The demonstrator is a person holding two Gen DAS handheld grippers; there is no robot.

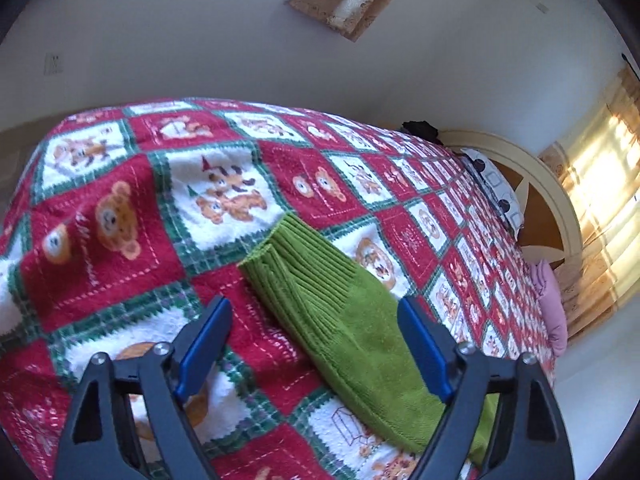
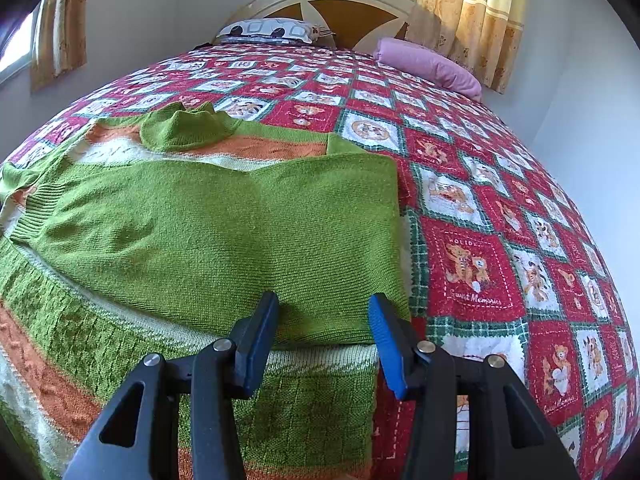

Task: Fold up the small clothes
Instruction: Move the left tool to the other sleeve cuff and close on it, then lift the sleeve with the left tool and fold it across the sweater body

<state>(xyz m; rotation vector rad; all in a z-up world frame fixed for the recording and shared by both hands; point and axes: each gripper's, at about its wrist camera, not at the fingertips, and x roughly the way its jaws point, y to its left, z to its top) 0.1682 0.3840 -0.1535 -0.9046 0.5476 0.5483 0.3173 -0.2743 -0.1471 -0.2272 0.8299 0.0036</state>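
Observation:
A small green knit sweater (image 2: 208, 224) with orange and cream stripes lies flat on the bed, collar (image 2: 184, 130) away from me. One green sleeve is folded across its body. In the left wrist view the other sleeve (image 1: 320, 300) stretches out on the blanket, its ribbed cuff (image 1: 280, 248) far from me. My left gripper (image 1: 314, 318) is open above that sleeve, holding nothing. My right gripper (image 2: 324, 312) is open just above the folded sleeve's near edge, holding nothing.
The bed is covered by a red, white and green teddy-bear patchwork blanket (image 2: 480, 272). A pink pillow (image 2: 432, 66) and a patterned pillow (image 2: 272, 30) lie by the headboard (image 2: 332, 4). Curtains (image 2: 472, 12) hang behind. White walls surround the bed.

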